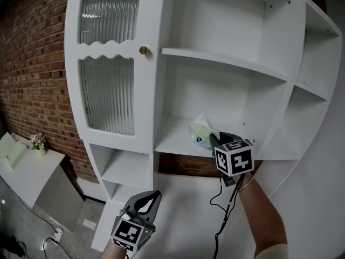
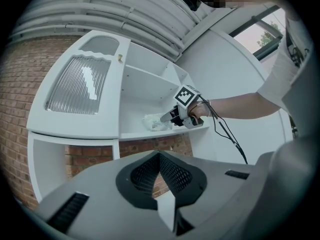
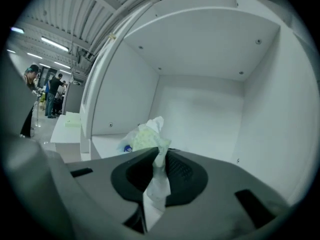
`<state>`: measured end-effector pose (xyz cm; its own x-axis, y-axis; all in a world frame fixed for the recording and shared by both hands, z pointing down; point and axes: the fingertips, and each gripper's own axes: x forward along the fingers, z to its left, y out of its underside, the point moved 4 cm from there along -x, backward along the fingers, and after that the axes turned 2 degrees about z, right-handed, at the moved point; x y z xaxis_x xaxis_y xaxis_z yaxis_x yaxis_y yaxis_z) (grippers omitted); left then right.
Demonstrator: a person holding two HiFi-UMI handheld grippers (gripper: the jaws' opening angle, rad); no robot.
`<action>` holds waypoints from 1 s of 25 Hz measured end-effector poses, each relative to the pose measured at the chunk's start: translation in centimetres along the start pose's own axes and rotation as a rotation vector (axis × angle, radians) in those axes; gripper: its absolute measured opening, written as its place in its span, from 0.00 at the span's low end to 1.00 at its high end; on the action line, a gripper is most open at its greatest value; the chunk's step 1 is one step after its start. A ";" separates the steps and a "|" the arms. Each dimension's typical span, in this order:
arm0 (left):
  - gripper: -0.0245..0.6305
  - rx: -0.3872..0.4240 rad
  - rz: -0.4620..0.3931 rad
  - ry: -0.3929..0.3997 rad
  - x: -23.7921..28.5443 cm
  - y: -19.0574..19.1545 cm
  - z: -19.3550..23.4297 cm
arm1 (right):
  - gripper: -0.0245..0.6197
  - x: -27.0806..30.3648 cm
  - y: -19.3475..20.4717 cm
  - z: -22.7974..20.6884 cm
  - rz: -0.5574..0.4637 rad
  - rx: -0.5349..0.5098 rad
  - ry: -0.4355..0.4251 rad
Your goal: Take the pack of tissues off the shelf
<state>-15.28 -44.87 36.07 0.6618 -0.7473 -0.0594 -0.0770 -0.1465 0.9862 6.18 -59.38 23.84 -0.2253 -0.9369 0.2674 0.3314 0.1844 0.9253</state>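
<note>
The pack of tissues (image 1: 201,130) is a soft, crumpled pale green and white packet with a blue mark, lying on the middle shelf (image 1: 172,140) of a white cabinet. My right gripper (image 1: 215,141) reaches into that shelf from the front and is shut on the packet's near edge. In the right gripper view the pack of tissues (image 3: 146,135) bulges just beyond the right gripper (image 3: 159,160), with a strip of wrapper pinched between the jaws. My left gripper (image 1: 144,201) hangs low below the shelf, shut and holding nothing. From the left gripper (image 2: 160,156) view the pack of tissues (image 2: 154,122) and right gripper (image 2: 166,118) show far off.
The white cabinet has a ribbed-glass door (image 1: 108,93) with a brass knob (image 1: 143,50) left of the open shelves. A brick wall (image 1: 32,63) stands behind. A low white bench with a small plant (image 1: 38,141) is at far left. A black cable (image 1: 223,215) hangs under my right forearm.
</note>
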 end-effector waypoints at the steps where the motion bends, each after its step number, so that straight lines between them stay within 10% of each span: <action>1: 0.06 -0.001 0.000 -0.001 0.0 0.0 -0.1 | 0.10 -0.6 0.0 0.4 -0.011 -0.014 -0.006; 12: 0.06 -0.024 0.033 0.005 -0.9 1.4 -1.7 | 0.07 -7.5 1.8 6.0 -0.166 -0.018 -0.073; 25: 0.06 -0.103 0.114 -0.007 -3.5 5.1 -2.5 | 0.07 -9.5 16.8 13.7 -0.071 0.140 -0.153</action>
<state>-16.11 -41.41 41.69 0.6476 -0.7601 0.0531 -0.0744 0.0063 0.9972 1.34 -43.33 40.49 -0.3836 -0.8950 0.2277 0.1819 0.1684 0.9688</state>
